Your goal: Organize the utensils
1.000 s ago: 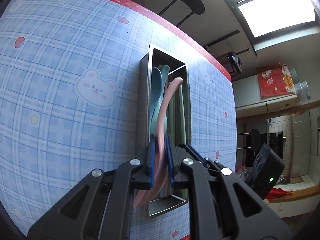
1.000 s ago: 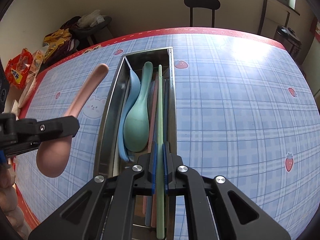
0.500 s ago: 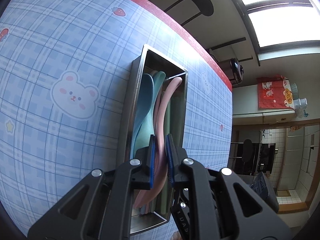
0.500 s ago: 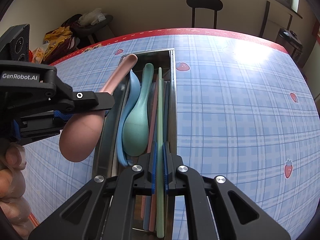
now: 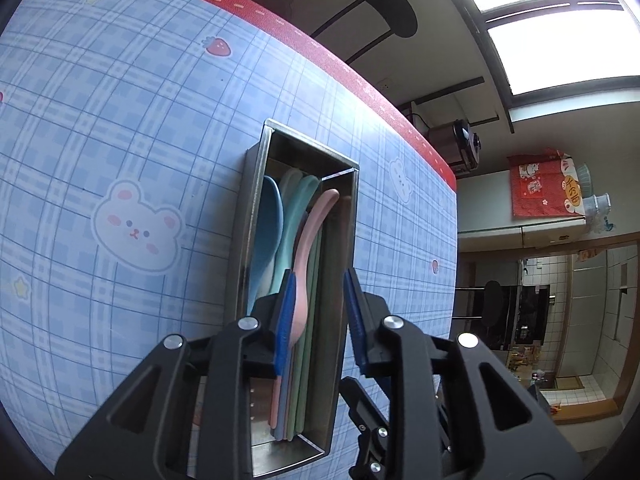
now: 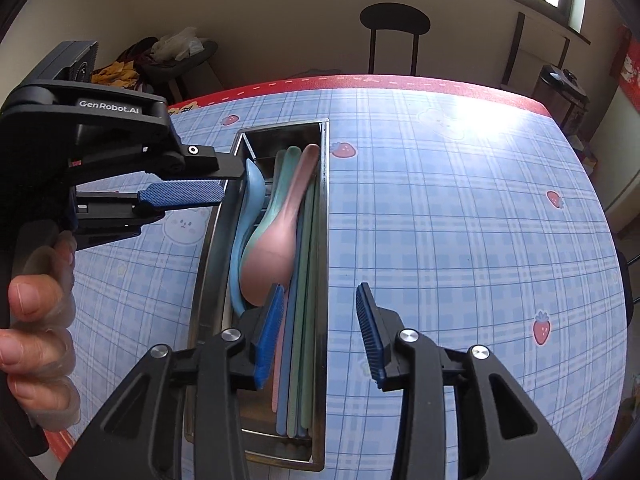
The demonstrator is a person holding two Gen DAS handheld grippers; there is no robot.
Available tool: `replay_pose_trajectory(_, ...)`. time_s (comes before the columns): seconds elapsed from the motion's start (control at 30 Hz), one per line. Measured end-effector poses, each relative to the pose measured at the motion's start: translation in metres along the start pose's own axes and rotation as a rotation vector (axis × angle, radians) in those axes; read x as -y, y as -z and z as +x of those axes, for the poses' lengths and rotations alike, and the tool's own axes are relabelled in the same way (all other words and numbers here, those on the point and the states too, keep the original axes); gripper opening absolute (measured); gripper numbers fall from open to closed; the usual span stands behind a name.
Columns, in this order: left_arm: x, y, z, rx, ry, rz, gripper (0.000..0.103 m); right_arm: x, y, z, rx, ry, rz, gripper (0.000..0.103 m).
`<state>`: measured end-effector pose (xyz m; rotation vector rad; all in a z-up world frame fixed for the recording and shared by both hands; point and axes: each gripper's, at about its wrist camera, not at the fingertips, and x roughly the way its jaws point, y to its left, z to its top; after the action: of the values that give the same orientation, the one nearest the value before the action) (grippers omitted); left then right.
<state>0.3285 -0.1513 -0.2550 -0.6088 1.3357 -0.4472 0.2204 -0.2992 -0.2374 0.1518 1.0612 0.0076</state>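
The work surface is a table covered with a blue plaid cloth (image 6: 460, 240) printed with bears and strawberries and edged in red. Beyond its far edge stands a black chair (image 6: 394, 36); a heap of bags (image 6: 160, 56) sits against the wall at the back left in the right wrist view. A long metal tray (image 6: 325, 240) lies on the cloth, its long axis running away from both cameras. Inside it, a blue spoon (image 6: 250, 208) leans against the left wall, a green spoon (image 5: 298, 208) lies beside it, and a pink spoon (image 6: 276, 240) rests on top of them with its bowl toward the cameras. Long pink, blue and green chopsticks (image 6: 298, 360) lie along the right side. The left gripper (image 5: 318, 316) has just been opening; its jaws stand apart over the tray, and the pink spoon lies loose between them. The right gripper (image 6: 320, 332) has likewise just been opening; its jaws straddle the right tray wall, gripping nothing. A hand (image 6: 36, 340) holds the left gripper's handle.
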Motion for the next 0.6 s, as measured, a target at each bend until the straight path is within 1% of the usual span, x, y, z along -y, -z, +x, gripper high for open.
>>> replay_pose_trajectory(0.03,-0.001,0.001,-0.006,0.010,-0.009,0.010,0.030,0.000,0.001,-0.002,0.000,0.003,0.000,0.041)
replay_pose_trajectory(0.17,-0.008,0.002,-0.033,0.055,-0.051,0.044,0.036,0.001,0.006,-0.012,0.003,0.009,0.007,0.044)
replay_pose_trajectory(0.37,-0.030,0.008,-0.082,0.116,-0.129,0.103,0.037,-0.005,0.007,-0.038,0.040,0.016,0.002,0.046)
replay_pose_trajectory(0.47,-0.045,0.012,-0.110,0.148,-0.153,0.112,0.037,-0.009,0.006,-0.054,0.061,0.021,-0.006,0.047)
replay_pose_trajectory(0.6,-0.055,0.021,-0.148,0.202,-0.191,0.155,0.037,-0.016,0.010,-0.079,0.091,0.021,-0.011,0.050)
